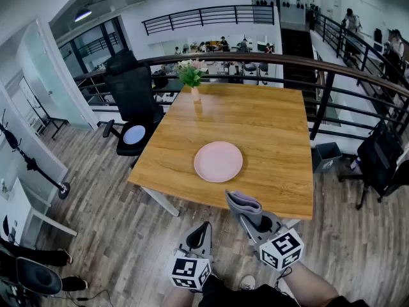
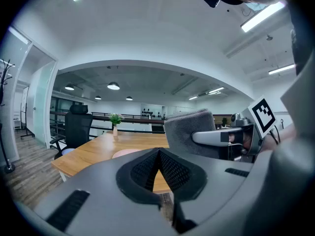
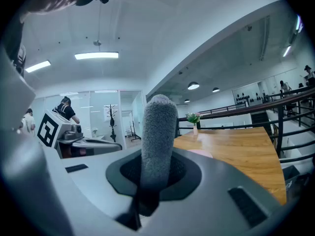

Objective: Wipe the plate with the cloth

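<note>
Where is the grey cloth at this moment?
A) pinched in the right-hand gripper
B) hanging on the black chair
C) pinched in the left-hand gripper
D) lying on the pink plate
A: the right gripper is clamped on the folded grey cloth, while the pink plate lies bare on the table and the left gripper is shut on nothing.
</note>
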`<state>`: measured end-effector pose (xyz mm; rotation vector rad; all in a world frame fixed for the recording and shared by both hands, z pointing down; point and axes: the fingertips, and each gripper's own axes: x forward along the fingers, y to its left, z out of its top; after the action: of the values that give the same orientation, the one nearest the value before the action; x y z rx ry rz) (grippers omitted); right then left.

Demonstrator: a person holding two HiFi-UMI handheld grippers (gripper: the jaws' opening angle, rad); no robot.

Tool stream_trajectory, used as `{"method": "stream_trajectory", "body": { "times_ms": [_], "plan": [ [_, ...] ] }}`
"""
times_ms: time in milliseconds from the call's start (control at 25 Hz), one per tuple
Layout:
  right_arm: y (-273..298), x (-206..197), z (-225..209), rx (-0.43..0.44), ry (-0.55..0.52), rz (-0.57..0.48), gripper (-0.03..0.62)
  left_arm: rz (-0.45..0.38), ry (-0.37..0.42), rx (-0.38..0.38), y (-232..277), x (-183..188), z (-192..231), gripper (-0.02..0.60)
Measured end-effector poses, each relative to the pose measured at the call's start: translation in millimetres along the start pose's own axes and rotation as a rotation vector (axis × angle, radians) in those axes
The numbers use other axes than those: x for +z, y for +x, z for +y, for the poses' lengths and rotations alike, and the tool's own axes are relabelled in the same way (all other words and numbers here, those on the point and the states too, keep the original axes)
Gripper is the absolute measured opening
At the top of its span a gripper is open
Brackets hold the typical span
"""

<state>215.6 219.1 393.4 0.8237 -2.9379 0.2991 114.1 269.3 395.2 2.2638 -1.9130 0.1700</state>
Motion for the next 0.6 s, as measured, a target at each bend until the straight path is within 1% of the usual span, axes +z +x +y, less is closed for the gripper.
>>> {"method": "stream_trajectory", "body": {
  "times_ms": [280,600],
  "plan": [
    [12,1,1,0.01,0.029,-0.012,0.054,-0.007,-0.002,-0.012,2,3,10,0.018],
    [42,8,12,0.0,0.013,-0.009,0.054,-0.011,-0.014,-0.014,1,4,44,0.018]
  ]
}}
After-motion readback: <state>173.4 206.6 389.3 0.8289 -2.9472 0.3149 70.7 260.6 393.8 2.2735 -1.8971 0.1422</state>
